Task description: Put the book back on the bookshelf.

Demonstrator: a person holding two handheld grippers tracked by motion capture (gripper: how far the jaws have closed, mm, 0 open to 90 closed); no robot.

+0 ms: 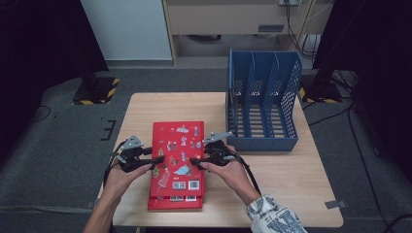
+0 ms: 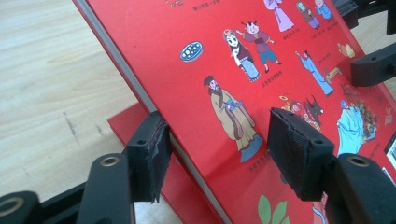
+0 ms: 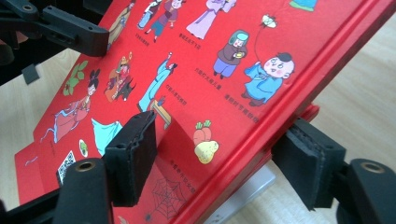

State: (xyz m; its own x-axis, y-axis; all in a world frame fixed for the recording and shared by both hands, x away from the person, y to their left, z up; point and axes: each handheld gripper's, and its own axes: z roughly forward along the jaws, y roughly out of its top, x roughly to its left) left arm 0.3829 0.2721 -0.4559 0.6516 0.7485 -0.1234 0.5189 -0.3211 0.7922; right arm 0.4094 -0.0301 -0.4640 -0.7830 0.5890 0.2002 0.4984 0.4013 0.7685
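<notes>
A: On the near half of the bench (image 1: 272, 194), two red hardcover books lie stacked. The top book (image 1: 177, 155) is tilted up off the lower book (image 1: 175, 204), which stays flat on the wood.

B: Gripper states?

A: Left hand-held gripper (image 1: 154, 162) straddles the top book's left edge, one pad under the board, one over the cover, with a gap at the upper pad in the left gripper view. Not clamped, as far as can be read. Right hand-held gripper (image 1: 194, 162) straddles the right edge likewise; in the right gripper view both pads stand clear of the cover. Partly open, nothing gripped.

B: Handling judgement?

A: Stiff boards, so it should not sag when lifted by two opposite edges. Glossy cover, probably slippery; foam pads ought to help. Moderate weight for one book. Best hold looks like mid-length on each long edge, pads well onto the board rather than at the very lip.

B: Unclear items?

A: The lower pads' contact under the board is hidden. The lower book's cover is mostly covered. Blue file rack (image 1: 262, 97) stands well apart at the far right; its slot floors are hard to make out. Cover text is too small to read.
</notes>
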